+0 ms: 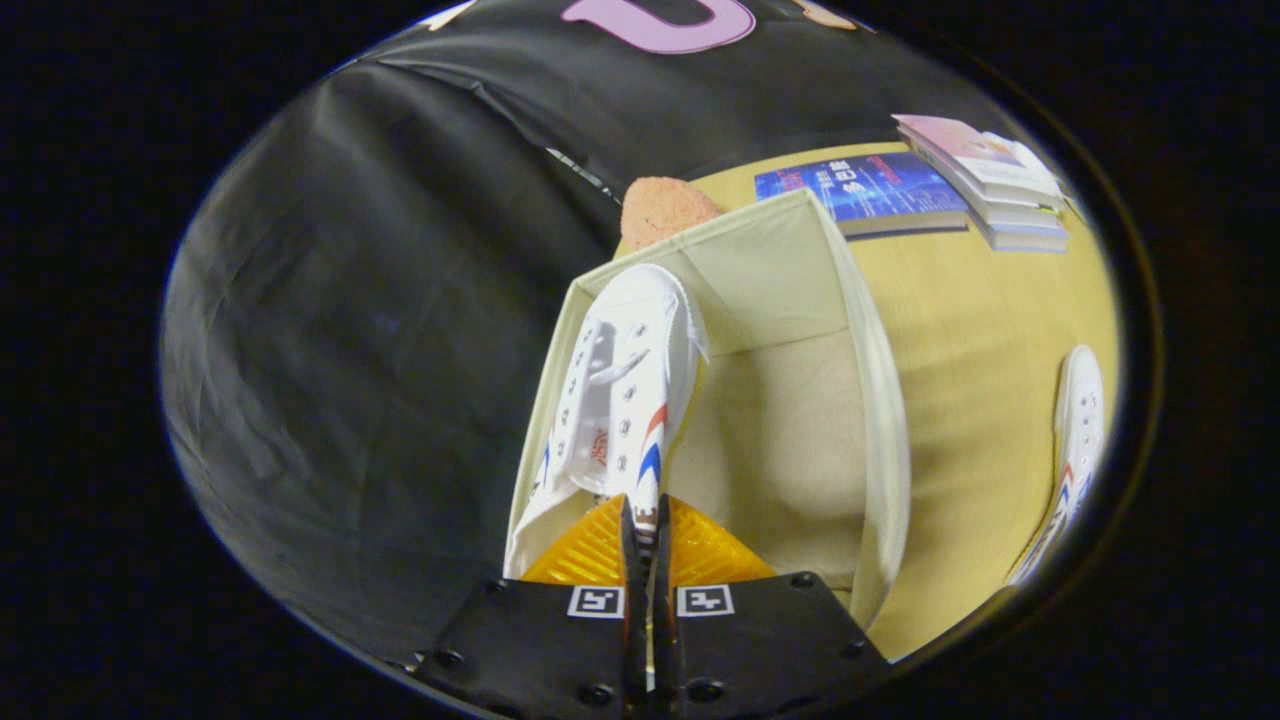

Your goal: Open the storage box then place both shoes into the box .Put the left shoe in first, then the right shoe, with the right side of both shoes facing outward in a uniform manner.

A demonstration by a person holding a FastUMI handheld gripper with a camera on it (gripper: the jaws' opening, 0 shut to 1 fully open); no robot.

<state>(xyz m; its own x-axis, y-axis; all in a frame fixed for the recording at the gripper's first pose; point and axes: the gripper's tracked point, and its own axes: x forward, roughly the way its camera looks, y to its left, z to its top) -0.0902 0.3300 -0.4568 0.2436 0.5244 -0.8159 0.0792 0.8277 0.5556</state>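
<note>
Lengthwise, shoe point(625, 385) toe pointing away, hand-held gripper point(645, 525) clamping heel

Hand-held gripper point(645, 530): black screwed body, two square markers.

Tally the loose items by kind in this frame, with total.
Shoes: 2, one pinched by the gripper over the storage box, one on the table
Storage boxes: 1
Books: 3
Sponges: 1
Total: 7

A light wooden bench point(960, 330) carries a blue-covered book point(865, 190) lying flat near its far edge. Just beside it sits a short stack of pale books point(990, 180). An orange sponge point(662, 210) rests at the far corner.
</note>
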